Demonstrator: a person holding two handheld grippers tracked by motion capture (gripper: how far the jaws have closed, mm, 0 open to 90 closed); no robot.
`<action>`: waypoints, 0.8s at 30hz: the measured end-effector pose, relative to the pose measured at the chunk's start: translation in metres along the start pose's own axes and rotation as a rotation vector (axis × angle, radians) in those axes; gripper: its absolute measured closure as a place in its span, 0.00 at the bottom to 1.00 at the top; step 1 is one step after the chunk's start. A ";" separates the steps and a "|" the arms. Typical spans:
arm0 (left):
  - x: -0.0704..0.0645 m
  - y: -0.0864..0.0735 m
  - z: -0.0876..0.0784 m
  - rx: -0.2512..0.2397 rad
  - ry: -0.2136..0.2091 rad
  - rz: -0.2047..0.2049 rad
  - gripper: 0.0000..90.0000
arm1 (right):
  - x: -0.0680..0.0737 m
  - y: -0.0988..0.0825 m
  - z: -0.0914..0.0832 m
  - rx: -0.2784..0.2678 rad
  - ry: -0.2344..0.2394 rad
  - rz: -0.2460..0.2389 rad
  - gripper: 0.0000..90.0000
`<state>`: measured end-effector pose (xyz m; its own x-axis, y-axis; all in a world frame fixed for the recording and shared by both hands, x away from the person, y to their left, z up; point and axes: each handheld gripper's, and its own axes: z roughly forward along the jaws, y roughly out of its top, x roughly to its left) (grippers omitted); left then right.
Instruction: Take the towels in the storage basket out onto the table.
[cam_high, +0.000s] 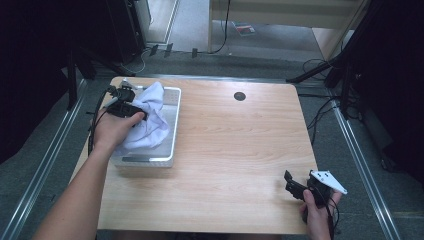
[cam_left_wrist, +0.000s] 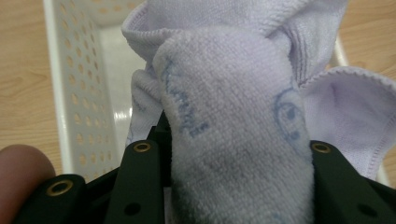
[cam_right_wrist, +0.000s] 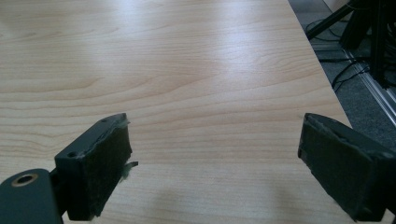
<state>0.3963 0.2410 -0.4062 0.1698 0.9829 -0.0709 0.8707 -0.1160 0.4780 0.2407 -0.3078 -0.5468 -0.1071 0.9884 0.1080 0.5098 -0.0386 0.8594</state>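
Note:
A pale lilac towel (cam_high: 152, 117) hangs bunched over a white perforated basket (cam_high: 172, 127) at the table's left. My left gripper (cam_high: 131, 107) is shut on a thick fold of that towel (cam_left_wrist: 233, 140), which fills the space between its black jaws above the basket (cam_left_wrist: 74, 93). At the table's near right corner my right gripper (cam_high: 295, 186) rests in a hand, its jaws wide apart. Between the right gripper (cam_right_wrist: 215, 154) pads lies bare wood and nothing else.
The wooden table (cam_high: 235, 145) has a round black grommet (cam_high: 240, 96) near its far edge. Metal rails, stands and cables surround the table on the floor. The table's right edge (cam_right_wrist: 322, 70) lies close to my right gripper.

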 end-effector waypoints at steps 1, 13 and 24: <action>0.000 0.001 -0.005 -0.008 0.000 0.005 0.66 | 0.000 0.000 0.000 0.000 0.000 0.001 0.11; -0.010 0.024 -0.069 -0.072 -0.008 0.019 0.66 | 0.000 0.001 0.001 0.002 -0.004 0.006 0.11; -0.035 0.038 -0.074 -0.091 -0.022 0.033 0.65 | -0.001 0.001 0.002 0.002 0.008 -0.006 0.11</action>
<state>0.3888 0.2129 -0.3205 0.2087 0.9753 -0.0723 0.8191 -0.1340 0.5578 0.2429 -0.3081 -0.5468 -0.1163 0.9874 0.1069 0.5106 -0.0328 0.8592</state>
